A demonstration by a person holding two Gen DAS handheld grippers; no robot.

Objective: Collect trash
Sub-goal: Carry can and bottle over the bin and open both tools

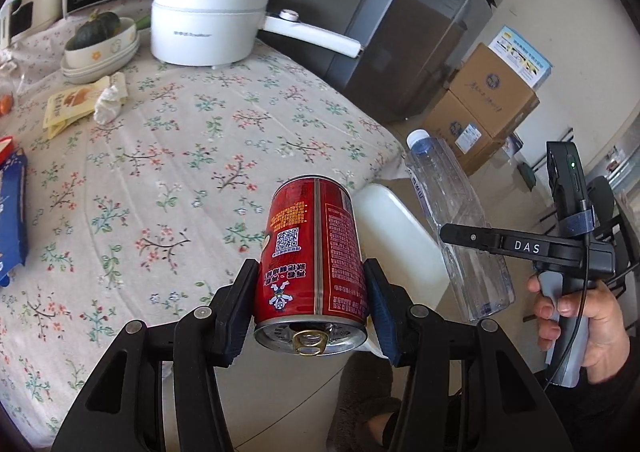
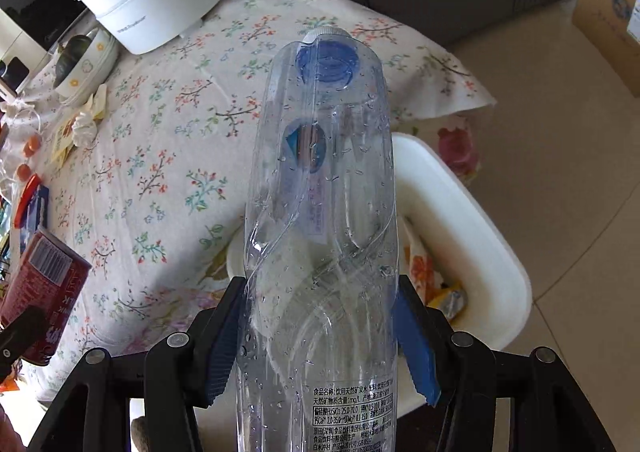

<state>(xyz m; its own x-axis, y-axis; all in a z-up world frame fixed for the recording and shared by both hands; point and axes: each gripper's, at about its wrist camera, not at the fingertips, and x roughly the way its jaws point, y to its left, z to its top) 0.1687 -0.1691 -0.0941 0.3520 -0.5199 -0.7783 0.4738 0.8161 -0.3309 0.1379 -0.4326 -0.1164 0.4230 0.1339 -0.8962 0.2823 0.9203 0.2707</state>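
My left gripper (image 1: 310, 296) is shut on a red drink can (image 1: 312, 252), held over the table's edge with its opened top toward the camera. The can also shows in the right wrist view (image 2: 44, 284). My right gripper (image 2: 320, 332) is shut on an empty clear plastic bottle (image 2: 324, 192), with its cap pointing away. The bottle also shows in the left wrist view (image 1: 456, 228), with the right gripper (image 1: 452, 232) beside it. A white bin (image 2: 460, 212) stands on the floor below both, with wrappers inside; it also shows in the left wrist view (image 1: 400, 236).
The table has a floral cloth (image 1: 160, 172). On it are a white electric pot (image 1: 208, 16), a bowl with a squash (image 1: 100, 40), a crumpled tissue (image 1: 108, 104) on a yellow packet (image 1: 68, 104), and a blue box (image 1: 12, 204). Cardboard boxes (image 1: 480, 108) stand on the floor.
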